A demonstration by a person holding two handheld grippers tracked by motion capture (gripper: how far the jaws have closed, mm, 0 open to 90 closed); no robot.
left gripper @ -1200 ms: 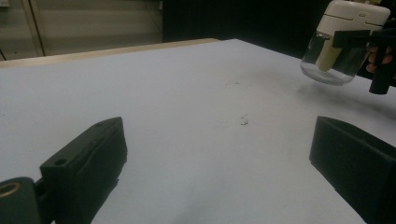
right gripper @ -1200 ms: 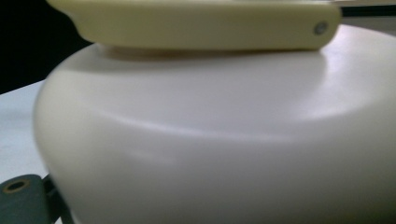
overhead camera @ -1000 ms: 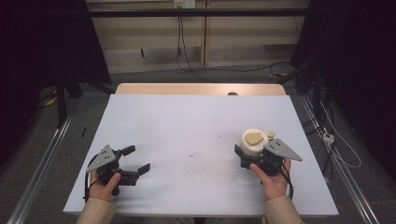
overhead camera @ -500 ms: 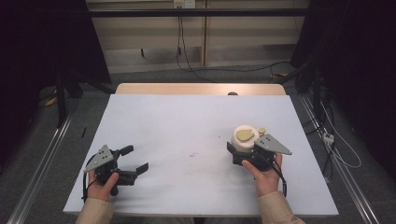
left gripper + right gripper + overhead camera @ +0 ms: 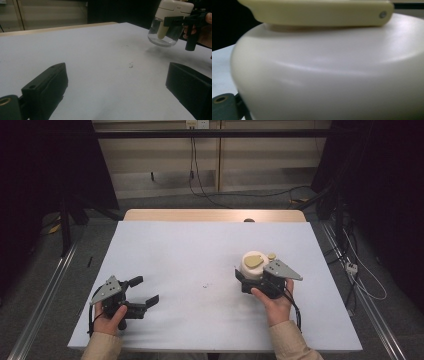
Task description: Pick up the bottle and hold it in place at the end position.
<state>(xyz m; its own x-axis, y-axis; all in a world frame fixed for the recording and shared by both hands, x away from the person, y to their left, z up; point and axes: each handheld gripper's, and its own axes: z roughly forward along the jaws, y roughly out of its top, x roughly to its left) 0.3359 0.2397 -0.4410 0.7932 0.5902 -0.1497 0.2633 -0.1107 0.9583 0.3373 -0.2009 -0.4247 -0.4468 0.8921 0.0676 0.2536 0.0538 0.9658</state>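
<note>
At the near left of the desk (image 5: 200, 245), my left gripper (image 5: 142, 292) rests released, its jaws spread wide with nothing between them. Bare white surface stretches from it toward the middle, broken by one small dark speck (image 5: 205, 285). Right of centre, my right gripper (image 5: 245, 279) grasps a clear jar (image 5: 163, 35) with a cream lid (image 5: 254, 261), lifted off the desk. The right and near edges lie close beside that hand.
</note>
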